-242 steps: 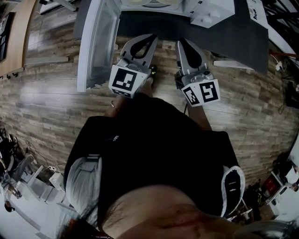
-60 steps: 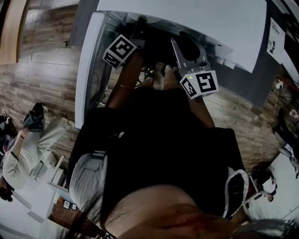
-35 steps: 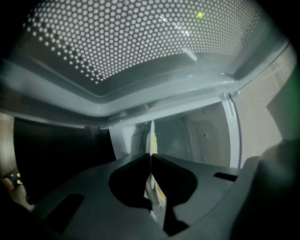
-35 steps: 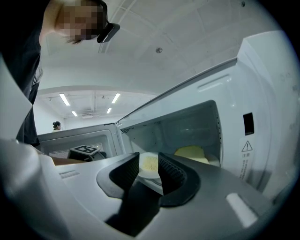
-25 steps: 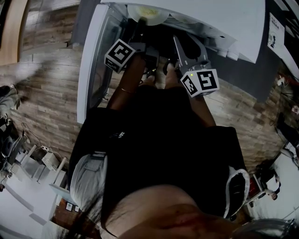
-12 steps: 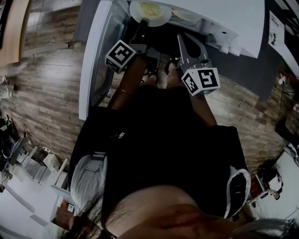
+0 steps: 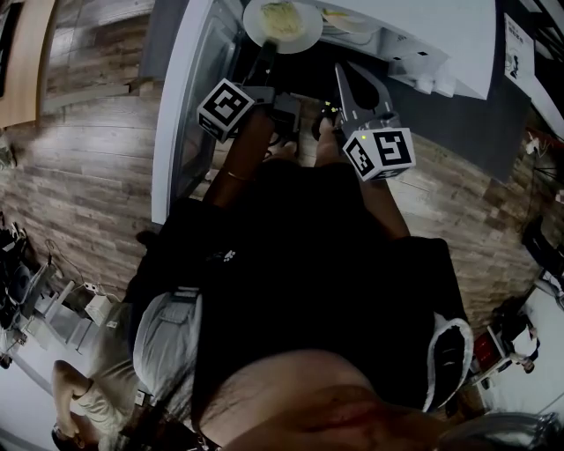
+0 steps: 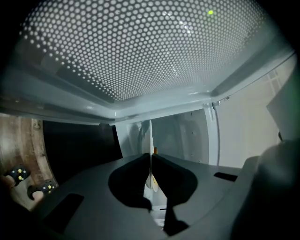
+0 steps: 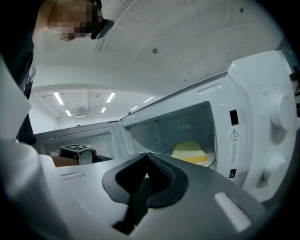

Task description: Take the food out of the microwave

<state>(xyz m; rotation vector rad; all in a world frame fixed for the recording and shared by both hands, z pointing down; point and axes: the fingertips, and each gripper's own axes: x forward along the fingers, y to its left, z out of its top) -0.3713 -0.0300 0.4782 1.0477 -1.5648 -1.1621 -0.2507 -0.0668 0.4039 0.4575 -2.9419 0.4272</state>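
A white plate with pale yellow food sits at the open mouth of the white microwave. My left gripper is shut on the plate's near rim. In the left gripper view the rim shows edge-on between the pressed jaws of the left gripper. My right gripper is to the right of the plate, shut with nothing in it. In the right gripper view a yellow block of food lies inside the microwave.
The microwave door swings open to the left, and its perforated window is close above the left gripper. The microwave stands on a dark grey surface above a wooden floor. A person is at the lower left.
The plate shows further out from under the microwave's top than a second ago, with the left gripper still on its rim. The right gripper has hardly moved.
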